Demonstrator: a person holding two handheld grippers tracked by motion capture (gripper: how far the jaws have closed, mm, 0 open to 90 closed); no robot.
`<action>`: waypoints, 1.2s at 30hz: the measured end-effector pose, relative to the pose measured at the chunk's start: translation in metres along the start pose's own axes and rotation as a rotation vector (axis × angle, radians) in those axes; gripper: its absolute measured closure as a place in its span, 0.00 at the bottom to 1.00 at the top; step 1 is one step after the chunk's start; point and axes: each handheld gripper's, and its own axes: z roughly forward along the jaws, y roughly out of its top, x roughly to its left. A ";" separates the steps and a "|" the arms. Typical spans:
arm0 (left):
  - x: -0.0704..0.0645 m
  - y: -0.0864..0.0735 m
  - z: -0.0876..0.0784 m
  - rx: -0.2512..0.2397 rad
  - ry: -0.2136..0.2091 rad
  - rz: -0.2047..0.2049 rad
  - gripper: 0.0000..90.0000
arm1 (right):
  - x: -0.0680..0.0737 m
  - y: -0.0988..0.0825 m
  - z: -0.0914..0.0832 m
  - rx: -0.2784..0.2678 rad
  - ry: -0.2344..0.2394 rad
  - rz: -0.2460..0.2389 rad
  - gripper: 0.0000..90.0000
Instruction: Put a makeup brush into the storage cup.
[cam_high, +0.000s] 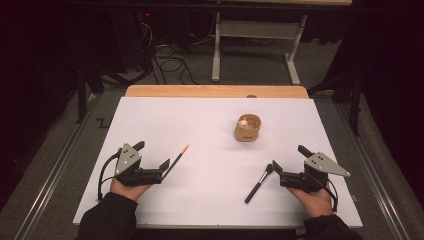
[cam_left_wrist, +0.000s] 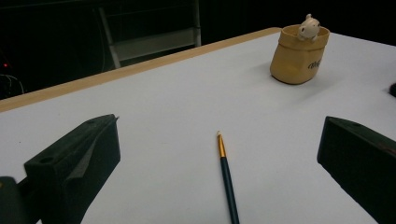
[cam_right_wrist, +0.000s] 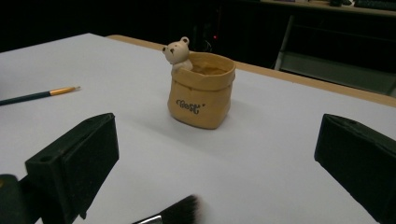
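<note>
A tan sack-shaped pot (cam_high: 248, 128) with a small bear figure on its rim stands on the white table sheet (cam_high: 200, 125), right of centre. A thin paintbrush (cam_high: 177, 157) with a gold ferrule lies at the left, its handle end between the open jaws of my left gripper (cam_high: 152, 154). The left gripper view has this paintbrush (cam_left_wrist: 227, 172) lying untouched between the jaws of the left gripper (cam_left_wrist: 219, 135), and the pot (cam_left_wrist: 299, 56) at the upper right. A black make-up brush (cam_high: 257, 185) lies just left of my open right gripper (cam_high: 289, 157). The right gripper view faces the pot (cam_right_wrist: 201, 91), with the brush's bristles (cam_right_wrist: 177, 212) low between the jaws.
A bare wooden strip (cam_high: 215, 91) runs along the table's far edge. Beyond it stand a white metal frame (cam_high: 255, 45) and cables on the floor. In the right gripper view the paintbrush (cam_right_wrist: 39, 95) lies far left.
</note>
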 end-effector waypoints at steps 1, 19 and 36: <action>0.000 0.000 0.000 -0.004 -0.001 0.000 0.00 | 0.000 0.000 0.000 0.000 0.000 0.000 0.00; 0.000 0.001 -0.008 -0.108 -0.007 -0.004 0.00 | 0.002 0.005 -0.009 -0.159 0.042 -0.005 0.00; 0.019 -0.001 -0.007 0.075 0.084 -0.056 0.01 | 0.003 -0.002 -0.004 -0.100 0.066 0.005 0.00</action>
